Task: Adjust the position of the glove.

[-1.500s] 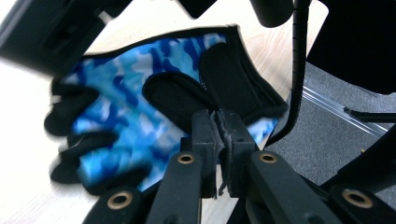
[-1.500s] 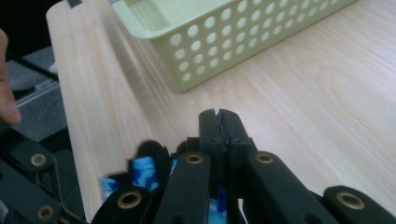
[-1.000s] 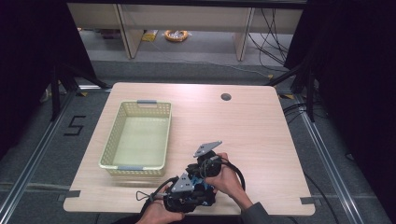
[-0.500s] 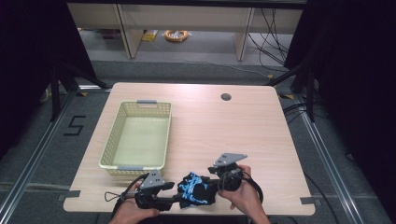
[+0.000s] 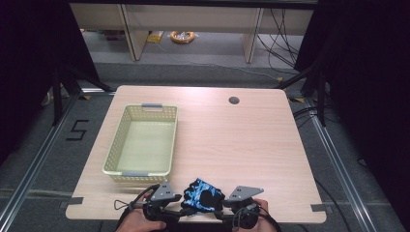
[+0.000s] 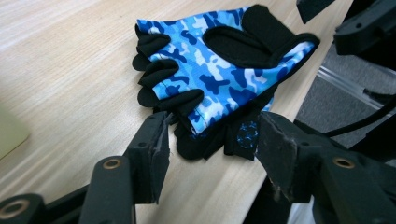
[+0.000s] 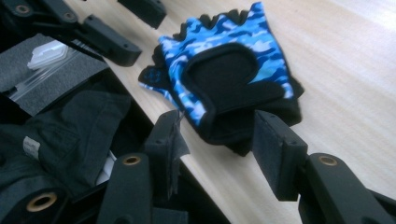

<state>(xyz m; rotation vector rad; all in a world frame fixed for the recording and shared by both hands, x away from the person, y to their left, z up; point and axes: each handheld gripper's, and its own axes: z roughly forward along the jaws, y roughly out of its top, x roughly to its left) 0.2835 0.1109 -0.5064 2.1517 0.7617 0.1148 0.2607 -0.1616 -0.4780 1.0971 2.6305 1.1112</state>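
Left gripper: jaws apart, just opened, straddling the glove, seemingly not pressing.
Right gripper: jaws apart, just opened, flanking its cuff.
Desk: glove at near edge.

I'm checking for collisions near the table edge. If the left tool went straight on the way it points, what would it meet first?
Most likely the blue camouflage glove: it lies on the table just ahead of the left tool, whose open jaws flank its near edge. The right tool is beyond it.
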